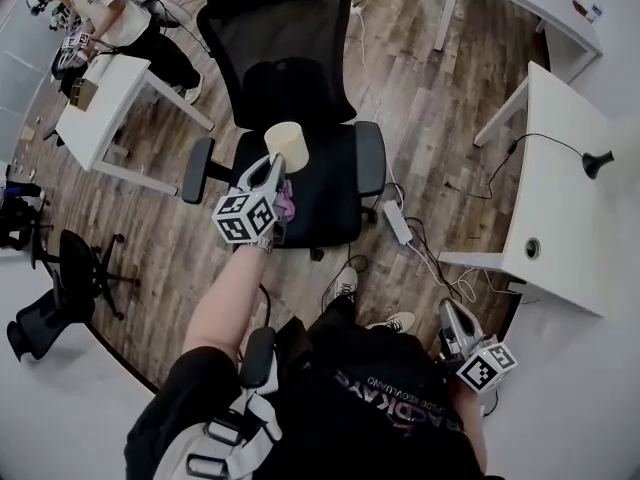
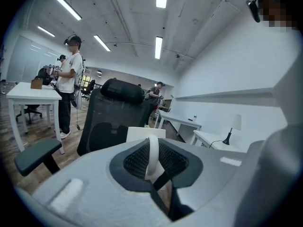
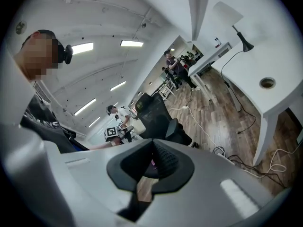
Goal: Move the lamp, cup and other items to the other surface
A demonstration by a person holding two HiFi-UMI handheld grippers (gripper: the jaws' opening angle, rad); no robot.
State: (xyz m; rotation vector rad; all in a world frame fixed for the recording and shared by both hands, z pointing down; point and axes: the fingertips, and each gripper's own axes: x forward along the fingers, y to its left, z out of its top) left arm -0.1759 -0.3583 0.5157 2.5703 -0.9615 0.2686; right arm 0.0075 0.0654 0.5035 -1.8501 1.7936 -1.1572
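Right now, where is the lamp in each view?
Head view: the lamp is at the right edge, on the white desk.
Left gripper view: lamp at lower right, on the desk.
Right gripper view: lamp at top right, on the desk.
Shared landmark: the black chair.

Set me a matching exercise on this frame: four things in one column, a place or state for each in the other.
Things:
1. cup
2. lamp
3. power strip
4. right gripper

Places or states:
A. on the floor
B. shut, nothing in it
C. on the white table
D. held by its handle in the left gripper

Pairs: 1-D, 2-C, 3-A, 4-B
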